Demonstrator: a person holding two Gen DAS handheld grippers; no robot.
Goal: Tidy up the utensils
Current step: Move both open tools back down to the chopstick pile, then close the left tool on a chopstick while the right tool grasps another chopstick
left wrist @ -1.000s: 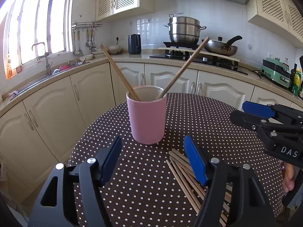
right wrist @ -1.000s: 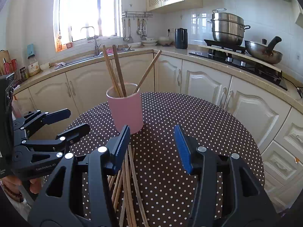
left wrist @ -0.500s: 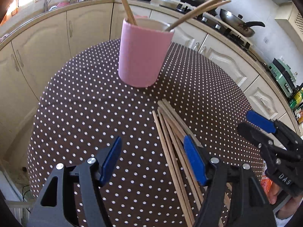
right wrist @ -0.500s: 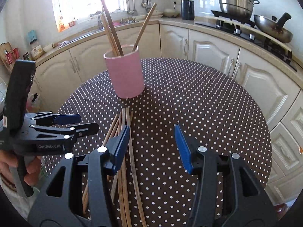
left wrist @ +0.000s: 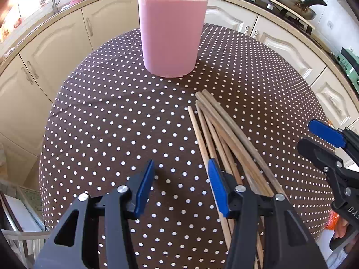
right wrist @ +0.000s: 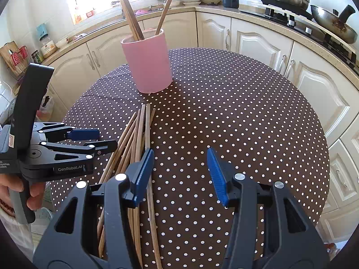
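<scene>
Worktop: a round worktop (right wrist: pixel 246 116) under a brown cloth with white dots, kitchen cabinets curving around behind it.
Holder: a pink cup (right wrist: pixel 148 63) stands upright toward the far side of the worktop, with a few wooden sticks (right wrist: pixel 131 14) leaning out of it.
Loose chopsticks: a bundle of wooden chopsticks (left wrist: pixel 224 134) lies flat on the cloth, near the cup's base, their far tips pointing toward it.
Left tool: the left tool (left wrist: pixel 180 187) hangs over the cloth, its jaws closing with only dotted cloth between them; its right pad sits over the edge of the bundle.
Right tool: the right tool (right wrist: pixel 179 173) is partly spread and holds nothing; its left pad is above the bundle's edge.
</scene>
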